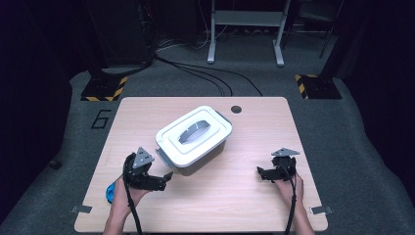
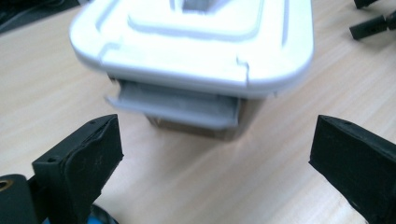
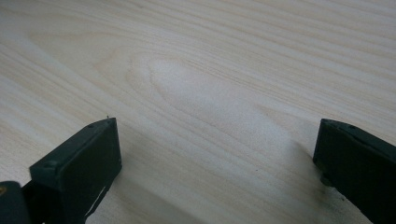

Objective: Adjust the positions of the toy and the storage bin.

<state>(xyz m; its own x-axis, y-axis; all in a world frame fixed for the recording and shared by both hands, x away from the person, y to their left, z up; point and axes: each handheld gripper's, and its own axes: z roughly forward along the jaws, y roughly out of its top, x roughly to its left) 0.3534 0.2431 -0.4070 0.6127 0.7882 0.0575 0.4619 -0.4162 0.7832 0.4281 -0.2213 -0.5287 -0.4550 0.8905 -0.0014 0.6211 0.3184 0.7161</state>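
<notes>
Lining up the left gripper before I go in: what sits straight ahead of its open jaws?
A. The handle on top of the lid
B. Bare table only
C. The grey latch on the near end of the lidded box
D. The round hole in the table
C: in the left gripper view the grey latch hangs under the white lid of the box, between and beyond the left gripper with its jaws wide apart.
</notes>
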